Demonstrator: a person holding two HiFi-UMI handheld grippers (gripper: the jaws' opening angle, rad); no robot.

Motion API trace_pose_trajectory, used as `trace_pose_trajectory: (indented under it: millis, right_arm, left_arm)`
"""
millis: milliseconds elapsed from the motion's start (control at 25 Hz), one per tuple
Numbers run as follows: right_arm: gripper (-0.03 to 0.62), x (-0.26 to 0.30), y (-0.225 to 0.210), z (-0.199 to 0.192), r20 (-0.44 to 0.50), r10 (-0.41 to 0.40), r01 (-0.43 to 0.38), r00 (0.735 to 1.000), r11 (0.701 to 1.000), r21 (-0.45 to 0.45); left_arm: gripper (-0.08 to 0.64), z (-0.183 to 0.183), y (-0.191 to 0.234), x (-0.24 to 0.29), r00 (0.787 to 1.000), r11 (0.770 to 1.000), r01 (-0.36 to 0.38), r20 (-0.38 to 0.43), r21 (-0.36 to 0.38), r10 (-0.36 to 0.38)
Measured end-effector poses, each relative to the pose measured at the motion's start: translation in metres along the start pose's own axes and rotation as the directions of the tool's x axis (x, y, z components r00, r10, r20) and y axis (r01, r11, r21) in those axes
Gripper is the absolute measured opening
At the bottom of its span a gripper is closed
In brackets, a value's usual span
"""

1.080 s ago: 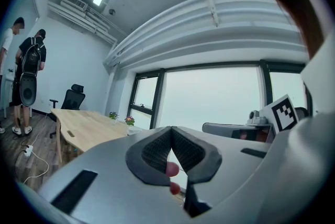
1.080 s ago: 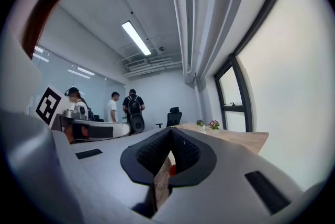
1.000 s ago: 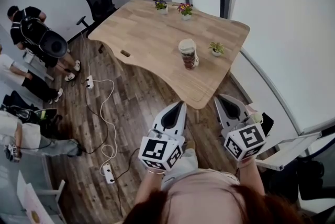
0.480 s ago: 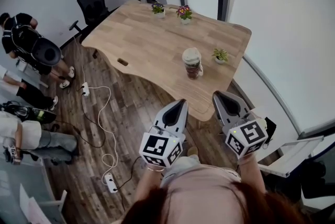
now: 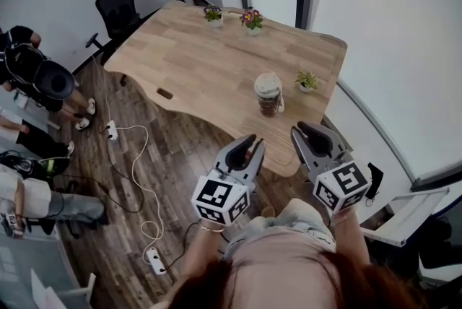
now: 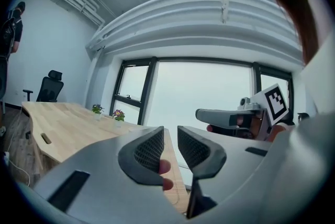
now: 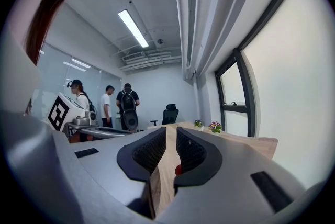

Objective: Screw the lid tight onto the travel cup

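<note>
Wooden table (image 5: 195, 55): 1 travel cup (image 5: 268, 93), 3 plants (image 5: 252, 17) | left tool (image 5: 251, 143), right tool (image 5: 309, 129): just opened slightly, empty

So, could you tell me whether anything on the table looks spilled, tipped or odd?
Nothing stands out: the pale-lidded travel cup stands upright on the light wooden table, and the three small potted plants sit upright too.

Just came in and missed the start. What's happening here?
A person holds a gripper in each hand, facing the wooden table. The left gripper and right gripper are empty; their fingers have just been opening and stand slightly apart. The travel cup, lid on top, stands untouched near the table's near edge.
</note>
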State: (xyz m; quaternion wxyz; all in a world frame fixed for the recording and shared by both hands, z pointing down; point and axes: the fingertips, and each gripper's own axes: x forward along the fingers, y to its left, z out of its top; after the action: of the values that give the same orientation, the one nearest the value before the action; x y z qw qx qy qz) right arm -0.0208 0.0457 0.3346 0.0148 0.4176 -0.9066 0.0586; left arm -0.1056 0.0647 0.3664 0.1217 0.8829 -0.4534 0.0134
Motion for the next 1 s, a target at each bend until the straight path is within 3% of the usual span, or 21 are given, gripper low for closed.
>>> trace_pose_trajectory:
  millis: [360,640,1000]
  right_arm:
    - [0.089,0.024,-0.023,-0.007,-0.011,0.041,-0.041,0.999,0.999,0.008]
    - [0.141,0.058,-0.047,-0.01,-0.042,0.107,-0.107,0.993,0.994,-0.003]
    - [0.256,0.106,-0.067,-0.02,-0.087,0.234,-0.237,0.968,0.971,-0.022]
  left_arm:
    - [0.167,-0.011,0.018,0.04,0.999,0.999,0.037,-0.013,0.031,-0.037]
    - [0.199,-0.016,0.047,0.077,1.0,1.0,0.005,-0.021,0.009,-0.005]
    - [0.291,-0.039,0.081,0.119,0.996,0.999,0.039,-0.076,0.002,-0.038]
